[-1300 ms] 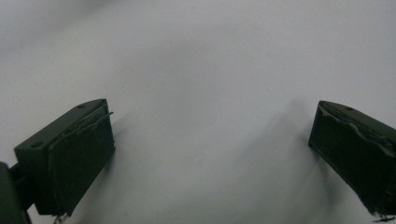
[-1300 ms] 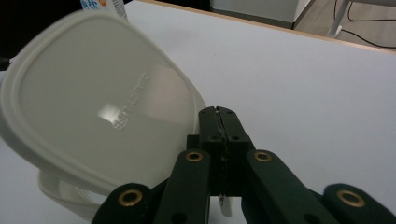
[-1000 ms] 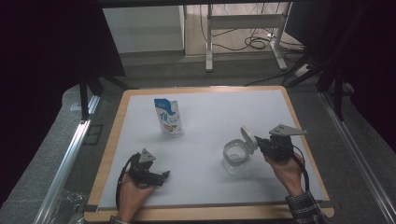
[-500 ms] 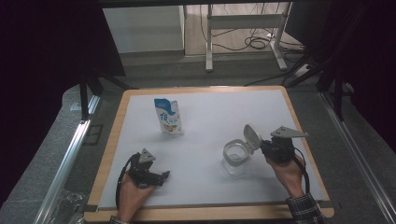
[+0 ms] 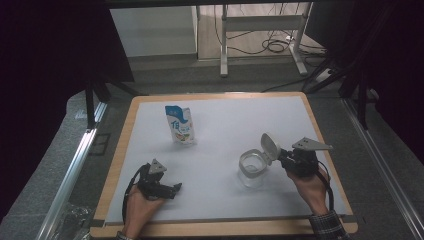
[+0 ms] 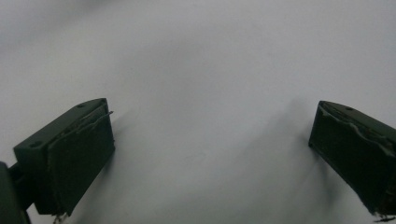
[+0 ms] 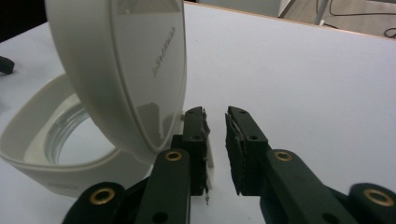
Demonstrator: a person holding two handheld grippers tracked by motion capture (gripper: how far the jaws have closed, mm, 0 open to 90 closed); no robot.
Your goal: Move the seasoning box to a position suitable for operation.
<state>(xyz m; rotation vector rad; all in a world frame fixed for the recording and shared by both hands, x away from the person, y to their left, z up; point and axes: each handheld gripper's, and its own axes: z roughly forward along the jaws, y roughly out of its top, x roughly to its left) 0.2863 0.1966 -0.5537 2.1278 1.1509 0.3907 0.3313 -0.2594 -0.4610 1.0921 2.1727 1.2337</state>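
- Lid (image 7: 126, 70) of clear jar (image 5: 251, 169), hinged upright, just beside right gripper (image 7: 216, 140); jaws slightly parted, just been opening, nothing between them
- Left gripper (image 6: 210, 154): jaws spread wide over bare white table (image 5: 225, 125)
- Blue-and-white pouch (image 5: 180, 125) stands well apart

High view looks down over the table (image 5: 220, 125); tong cameras sit close, probably sharing its white top.
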